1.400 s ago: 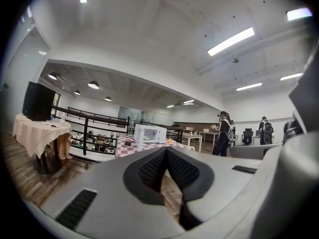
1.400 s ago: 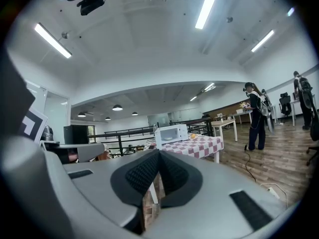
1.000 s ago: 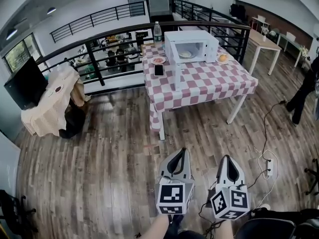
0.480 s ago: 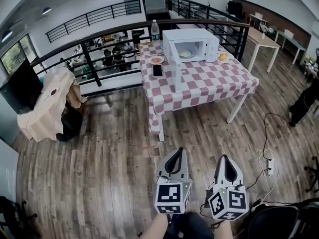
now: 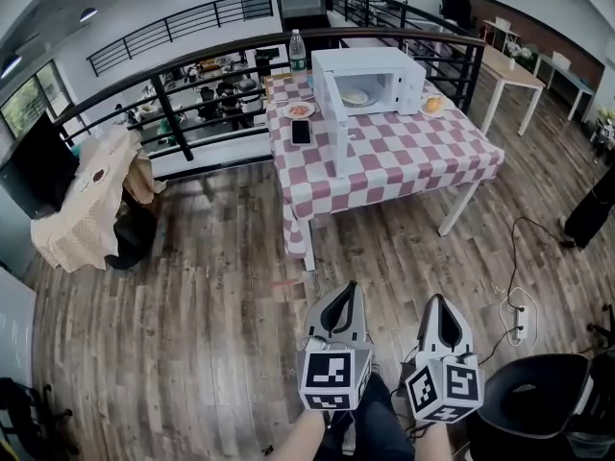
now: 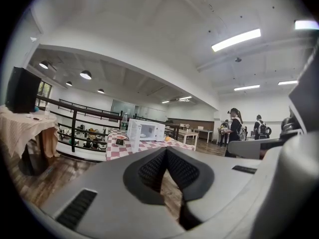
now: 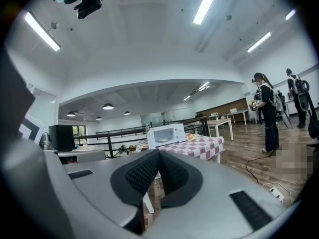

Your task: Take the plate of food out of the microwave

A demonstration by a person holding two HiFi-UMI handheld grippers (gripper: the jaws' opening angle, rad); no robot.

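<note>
At the far left a black railing [image 5: 168,113] is running behind the scene; to its right the bench [image 5: 413,157], under a red-checked cloth, is carrying a small plate [image 5: 299,110] and a dark phone [image 5: 301,132] at its left end, a bottle [image 5: 297,51] at the far edge, then the white microwave [image 5: 370,70] and an orange fruit [image 5: 433,105] at the right; the microwave's door [image 5: 338,128] is hanging open toward the near side, and the plate of food [image 5: 356,96] is sitting inside the cavity.

Near the viewer, above the wooden floor [image 5: 192,305], the left gripper [image 5: 351,291] is pointing toward the bench with its jaws pressed together on nothing; just to its right the right gripper [image 5: 437,303] is pointing the same way, likewise closed and empty; the plate of food is lying well apart from both, far ahead of them.
</note>
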